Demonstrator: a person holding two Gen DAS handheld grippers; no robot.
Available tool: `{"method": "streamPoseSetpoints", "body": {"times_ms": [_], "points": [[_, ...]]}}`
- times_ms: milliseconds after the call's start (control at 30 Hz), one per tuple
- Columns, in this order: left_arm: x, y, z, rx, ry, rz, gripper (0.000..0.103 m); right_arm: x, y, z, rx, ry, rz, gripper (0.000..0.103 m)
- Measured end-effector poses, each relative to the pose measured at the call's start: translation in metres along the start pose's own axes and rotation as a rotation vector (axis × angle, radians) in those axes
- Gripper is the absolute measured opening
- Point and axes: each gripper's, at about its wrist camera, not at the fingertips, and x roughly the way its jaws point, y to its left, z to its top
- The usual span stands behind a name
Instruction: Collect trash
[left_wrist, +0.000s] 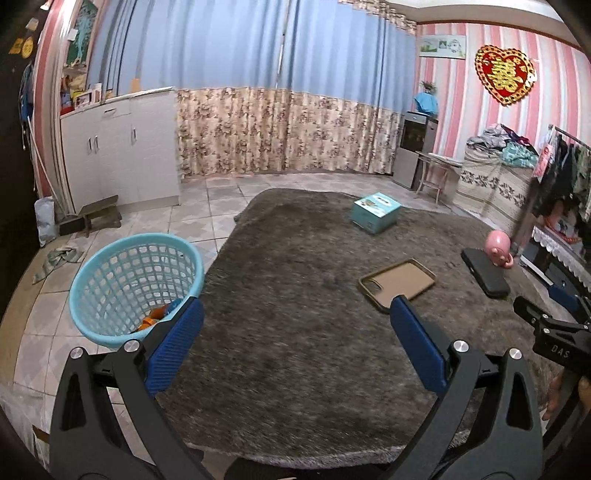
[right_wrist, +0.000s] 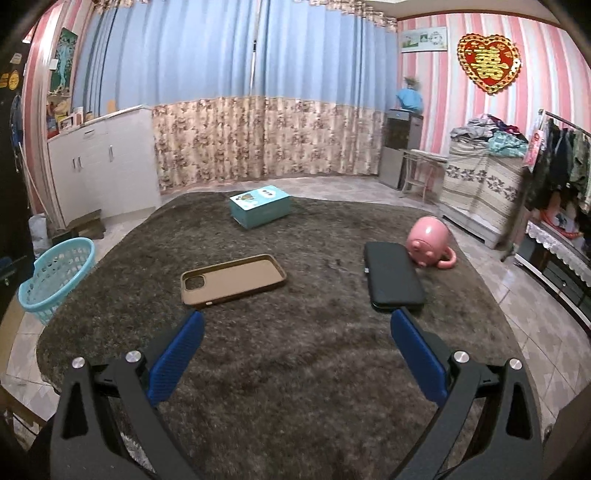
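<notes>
both hand-held grippers, left (left_wrist: 295, 314) and right (right_wrist: 295, 317), gape above rug (right_wrist: 295, 369).

Rug (right_wrist: 295, 350) looked shaggy, matt grey-brown pile. Basket (left_wrist: 136, 284) was light blue plastic lattice, slightly shiny. Tan phone case (right_wrist: 232, 280) looked smooth and matt; black case (right_wrist: 393, 277) matt too. Pink mug (right_wrist: 428, 240) was glossy. Teal box (right_wrist: 260, 210) looked like printed cardboard. Floor tiles (left_wrist: 207, 218) had a sheen.
</notes>
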Motion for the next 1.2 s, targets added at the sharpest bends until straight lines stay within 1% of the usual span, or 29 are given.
{"method": "streamPoseSetpoints", "body": {"times_ms": [100, 233, 400, 500, 700, 767, 833, 1200], "points": [[-0.003, -0.005, -0.006, 0.014, -0.002, -0.002, 0.097, -0.006, 0.002, -0.004, 0.005, -0.001, -0.022, 0.099], [-0.006, -0.015, -0.012, 0.027, -0.002, -0.009, 0.097, -0.012, 0.007, -0.007, -0.006, -0.016, -0.025, 0.099], [-0.011, -0.026, -0.017, 0.06, -0.021, 0.005, 0.097, -0.023, 0.013, -0.013, -0.019, -0.041, -0.042, 0.098], [-0.014, -0.032, -0.02, 0.063, -0.029, -0.012, 0.097, -0.027, 0.014, -0.018, -0.021, -0.04, -0.056, 0.098], [-0.02, -0.045, -0.028, 0.086, -0.055, -0.042, 0.097, -0.039, 0.002, -0.025, 0.025, -0.062, -0.078, 0.098], [-0.022, -0.05, -0.031, 0.087, -0.06, -0.058, 0.097, -0.041, 0.0, -0.028, 0.023, -0.064, -0.082, 0.098], [-0.022, -0.052, -0.033, 0.087, -0.063, -0.069, 0.097, -0.045, -0.002, -0.031, 0.024, -0.074, -0.102, 0.099], [-0.026, -0.062, -0.04, 0.097, -0.066, -0.102, 0.097, -0.053, -0.004, -0.035, 0.042, -0.093, -0.107, 0.098]]}}
